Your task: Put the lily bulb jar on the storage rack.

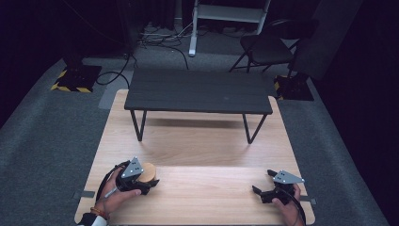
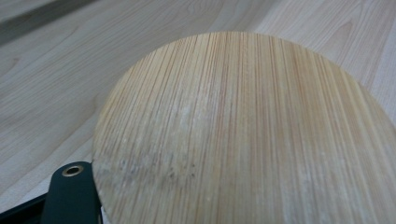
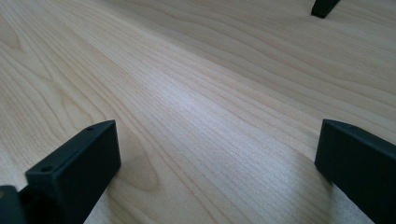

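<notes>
Bamboo disc (image 2: 243,135): round, pale, fine straight grain, faint scuffs. Lower left of high view, on light wood table (image 1: 197,141). Left gripper (image 1: 141,181) clamped on disc; right gripper (image 1: 264,182) jaws spread, empty.

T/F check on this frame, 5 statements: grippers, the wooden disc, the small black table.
1. The left gripper is shut on the round bamboo disc. True.
2. The right gripper has its jaws closed together. False: they stand wide apart with bare tabletop between them.
3. The small black table stands on the light wooden tabletop, toward its far end. True.
4. The disc lies under the small black table. False: it is at the near left of the tabletop, in the left gripper.
5. The right gripper holds a second disc. False: nothing is between its jaws.
</notes>
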`<action>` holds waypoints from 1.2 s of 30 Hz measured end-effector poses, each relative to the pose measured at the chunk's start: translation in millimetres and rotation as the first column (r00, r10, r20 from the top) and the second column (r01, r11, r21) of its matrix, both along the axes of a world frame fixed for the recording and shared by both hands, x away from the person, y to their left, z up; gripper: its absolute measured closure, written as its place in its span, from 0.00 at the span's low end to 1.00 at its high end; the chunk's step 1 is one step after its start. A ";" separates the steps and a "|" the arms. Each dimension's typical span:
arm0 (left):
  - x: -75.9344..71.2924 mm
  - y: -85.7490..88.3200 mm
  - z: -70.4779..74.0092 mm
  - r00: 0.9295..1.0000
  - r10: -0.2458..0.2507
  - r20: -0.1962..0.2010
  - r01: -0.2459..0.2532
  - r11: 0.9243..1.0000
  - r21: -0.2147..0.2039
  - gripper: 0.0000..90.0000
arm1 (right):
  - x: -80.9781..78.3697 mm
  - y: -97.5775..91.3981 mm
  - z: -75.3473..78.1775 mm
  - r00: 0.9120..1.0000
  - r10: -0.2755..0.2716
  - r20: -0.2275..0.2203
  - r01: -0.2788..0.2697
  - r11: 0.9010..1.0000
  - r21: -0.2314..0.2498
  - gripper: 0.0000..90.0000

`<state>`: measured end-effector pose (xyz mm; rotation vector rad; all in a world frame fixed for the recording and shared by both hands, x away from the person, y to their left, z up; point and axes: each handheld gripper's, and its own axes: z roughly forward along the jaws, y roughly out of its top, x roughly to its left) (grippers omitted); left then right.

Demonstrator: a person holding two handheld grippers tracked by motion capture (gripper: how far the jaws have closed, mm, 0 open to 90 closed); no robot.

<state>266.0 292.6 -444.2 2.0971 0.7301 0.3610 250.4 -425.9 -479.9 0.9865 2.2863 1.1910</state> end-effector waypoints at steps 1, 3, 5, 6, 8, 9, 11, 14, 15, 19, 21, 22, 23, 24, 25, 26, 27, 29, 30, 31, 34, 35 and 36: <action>0.5 0.4 1.3 1.000 0.000 -0.004 0.000 1.000 -0.007 0.29 | 0.0 0.0 0.0 1.000 0.000 0.000 0.000 1.000 0.000 0.00; 1.6 1.2 5.9 1.000 -0.005 -0.004 0.005 1.000 -0.018 0.29 | 0.0 0.0 0.0 1.000 0.000 0.000 0.000 1.000 0.000 0.00; 2.7 0.4 13.8 1.000 -0.009 -0.001 0.009 1.000 -0.023 0.29 | 0.0 0.0 0.0 1.000 0.000 0.000 0.000 1.000 0.000 0.00; 3.2 0.2 16.9 1.000 -0.010 0.001 0.010 1.000 -0.029 0.29 | 0.0 0.0 0.0 1.000 0.000 0.000 0.000 1.000 0.000 0.00; 5.1 -1.5 28.3 1.000 -0.011 0.008 0.011 0.999 -0.040 0.29 | 0.0 0.0 0.0 1.000 0.000 0.000 0.000 1.000 0.000 0.00; 6.2 -2.9 34.1 1.000 -0.011 0.012 0.012 0.999 -0.043 0.29 | 0.0 0.0 0.0 1.000 0.000 0.000 0.000 1.000 0.000 0.00; 13.6 -6.0 53.6 0.999 -0.028 0.018 0.029 0.998 -0.059 0.29 | 0.0 0.0 0.0 1.000 0.000 0.000 0.000 1.000 0.000 0.00; 19.4 -9.3 67.1 0.999 -0.038 0.025 0.040 0.997 -0.071 0.29 | 0.0 0.0 0.0 1.000 0.000 0.000 0.000 1.000 0.000 0.00; 25.3 -14.7 81.8 0.998 -0.050 0.037 0.053 0.996 -0.073 0.29 | 0.0 0.0 0.0 1.000 0.000 0.000 0.000 1.000 0.000 0.00; 34.1 -23.8 104.1 0.996 -0.068 0.058 0.073 0.995 -0.074 0.29 | 0.0 0.0 0.0 1.000 0.000 0.000 0.000 1.000 0.000 0.00; 39.5 -31.2 118.5 0.995 -0.077 0.064 0.082 0.994 -0.070 0.29 | 0.0 0.0 0.0 1.000 0.000 0.000 0.000 1.000 0.000 0.00; 45.1 -37.3 130.1 0.994 -0.087 0.062 0.091 0.994 -0.069 0.29 | 0.0 0.0 0.0 1.000 0.000 0.000 0.000 1.000 0.000 0.00; 48.6 -40.9 136.7 0.994 -0.091 0.059 0.095 0.993 -0.066 0.29 | 0.0 0.0 0.0 1.000 0.000 0.000 0.000 1.000 0.000 0.00; 52.5 -45.4 143.7 0.993 -0.098 0.065 0.102 0.993 -0.060 0.29 | 0.0 0.0 0.0 1.000 0.000 0.000 0.000 1.000 0.000 0.00; 52.5 -45.4 143.7 0.993 -0.098 0.065 0.102 0.993 -0.060 0.29 | 0.0 0.0 0.0 1.000 0.000 0.000 0.000 1.000 0.000 0.00; 55.6 -49.1 149.3 0.992 -0.103 0.067 0.107 0.993 -0.055 0.29 | 0.0 0.0 0.0 1.000 0.000 0.000 0.000 1.000 0.000 0.00; 61.1 -54.2 156.8 0.991 -0.113 0.070 0.117 0.991 -0.058 0.29 | 0.0 0.0 0.0 1.000 0.000 0.000 0.000 1.000 0.000 0.00; 65.2 -57.5 161.3 0.991 -0.117 0.069 0.121 0.991 -0.063 0.29 | 0.0 0.0 0.0 1.000 0.000 0.000 0.000 1.000 0.000 0.00; 68.4 -60.4 165.1 0.989 -0.126 0.073 0.130 0.990 -0.060 0.29 | 0.0 0.0 0.1 1.000 0.000 -0.001 0.000 1.000 0.000 0.00; 71.2 -63.5 168.8 0.989 -0.131 0.073 0.135 0.989 -0.058 0.29 | 0.1 0.0 0.1 1.000 0.000 0.000 0.000 1.000 0.000 0.00; 80.2 -70.8 178.5 0.985 -0.153 0.081 0.158 0.985 -0.065 0.29 | 0.1 -0.1 0.0 1.000 0.000 0.000 0.000 1.000 0.000 0.00; 82.7 -73.2 181.6 0.984 -0.157 0.086 0.164 0.984 -0.069 0.29 | 0.1 -0.1 0.0 1.000 0.000 -0.001 0.000 1.000 0.000 0.00; 86.1 -75.0 185.0 0.983 -0.162 0.087 0.169 0.983 -0.075 0.29 | 0.1 -0.1 0.1 1.000 0.000 -0.001 0.000 1.000 0.000 0.00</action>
